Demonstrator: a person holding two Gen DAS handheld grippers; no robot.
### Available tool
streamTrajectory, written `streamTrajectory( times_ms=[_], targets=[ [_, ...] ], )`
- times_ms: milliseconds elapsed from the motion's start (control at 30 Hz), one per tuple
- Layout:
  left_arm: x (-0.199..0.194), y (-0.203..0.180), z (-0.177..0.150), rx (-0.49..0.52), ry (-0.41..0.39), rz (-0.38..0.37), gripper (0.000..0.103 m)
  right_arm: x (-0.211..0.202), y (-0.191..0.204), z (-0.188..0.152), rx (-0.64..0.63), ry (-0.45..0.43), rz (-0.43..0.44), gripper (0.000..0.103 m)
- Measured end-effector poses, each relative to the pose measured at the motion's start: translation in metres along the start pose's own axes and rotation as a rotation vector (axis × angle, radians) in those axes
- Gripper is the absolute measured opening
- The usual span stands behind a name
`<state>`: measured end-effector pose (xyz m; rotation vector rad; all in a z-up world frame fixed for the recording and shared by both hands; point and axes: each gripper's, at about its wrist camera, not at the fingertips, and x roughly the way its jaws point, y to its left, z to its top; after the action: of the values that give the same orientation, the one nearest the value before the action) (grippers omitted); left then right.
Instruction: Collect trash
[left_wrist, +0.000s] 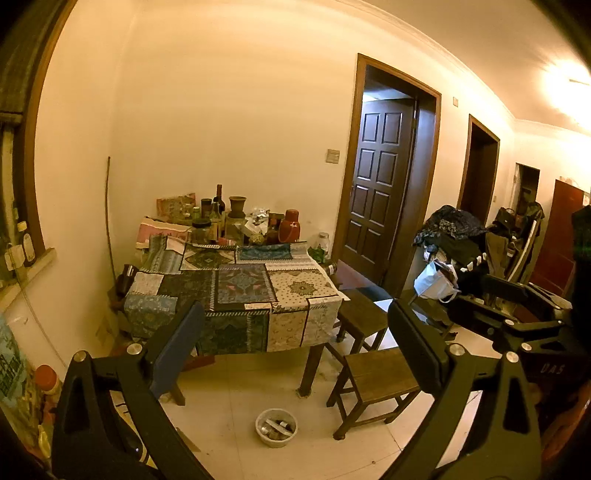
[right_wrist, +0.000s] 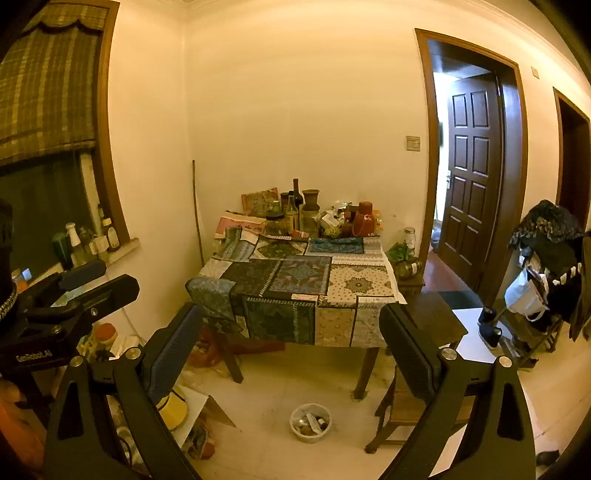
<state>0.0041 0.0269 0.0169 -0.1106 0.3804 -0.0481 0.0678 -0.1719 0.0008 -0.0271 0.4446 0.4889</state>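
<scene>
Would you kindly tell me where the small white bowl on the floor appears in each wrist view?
Left wrist view: the white bowl sits bottom centre on the floor, in front of the table leg, left of the wooden stool.
Right wrist view: the white bowl is bottom centre, left of the table leg.
Shared landmark: the patchwork tablecloth.

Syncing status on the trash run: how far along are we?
Done: small white bin on the floor by the table already holds a few scraps. In hand: nothing; left gripper and right gripper are open and empty. Left: clutter on the floor at left.
</scene>
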Motion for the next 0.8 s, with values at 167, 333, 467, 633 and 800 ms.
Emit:
streamTrajectory(
  times_ms=[167, 333, 467, 633, 800],
  targets=[
    [-0.001, -0.0011, 0.0022, 0.011, -0.002, 0.002, 0.101, 0.0002, 0.0009, 0.0001, -0.001, 0.0, -0.001, 0.096],
    [-0.0004, -0.002, 0.0035, 0.014, -0.003, 0.002, 0.101, -0.0002, 0.0008, 0.0005, -0.001, 0.002, 0.001, 0.096],
    [0.0, -0.0025, 0.0034, 0.012, 0.0, 0.001, 0.101, -0.0014, 0.0, -0.0001, -0.002, 0.004, 0.004, 0.096],
    [0.0, -0.0028, 0.0028, 0.011, -0.001, -0.002, 0.101, -0.0003, 0.0001, -0.0012, -0.006, 0.005, 0.005, 0.096],
    [0.0026, -0.0002, 0.0016, 0.014, 0.001, -0.007, 0.101, -0.0013, -0.0021, -0.0029, -0.005, 0.007, 0.01, 0.096]
  ],
)
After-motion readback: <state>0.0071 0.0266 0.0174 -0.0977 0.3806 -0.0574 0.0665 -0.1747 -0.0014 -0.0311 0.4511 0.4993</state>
